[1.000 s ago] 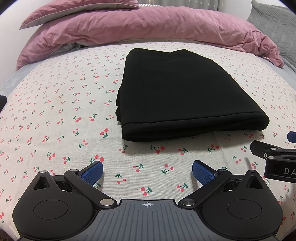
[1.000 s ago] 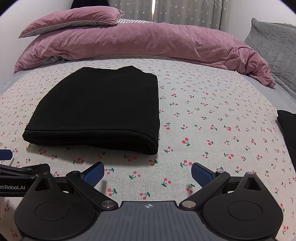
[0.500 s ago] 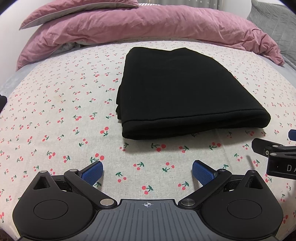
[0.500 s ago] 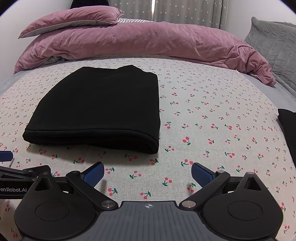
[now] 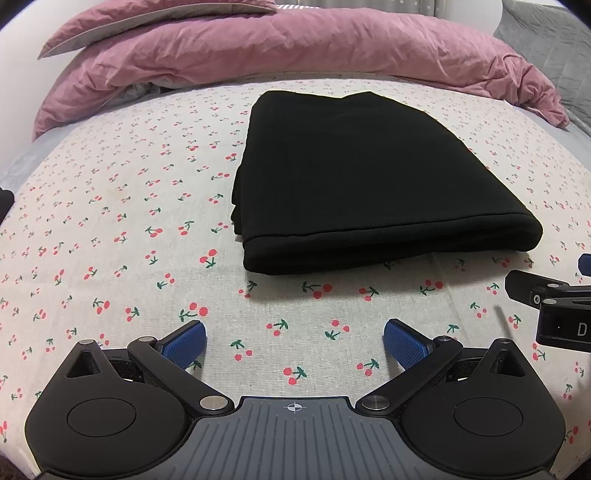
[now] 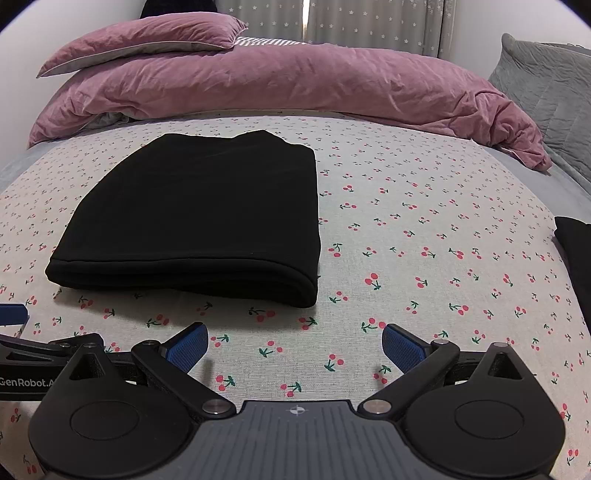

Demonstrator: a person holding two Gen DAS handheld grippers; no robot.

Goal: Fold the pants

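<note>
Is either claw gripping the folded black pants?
No, the left claw and right claw hang open over the cherry-print sheet, short of the black pants.

Black pants (image 5: pixel 354 177), cherry-print sheet (image 5: pixel 110 206)

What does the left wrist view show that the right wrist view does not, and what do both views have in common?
Only the left wrist view shows the open left gripper between its own blue pads, a small dark thing at the left edge, and the left side edge of the folded black pants.

Only the right wrist view shows the open right gripper, the star-patterned curtain and a second black cloth at the right edge.

Both show the folded pants lying flat on the cherry-print sheet, the pink duvet, the pink pillow and a grey cushion.
</note>
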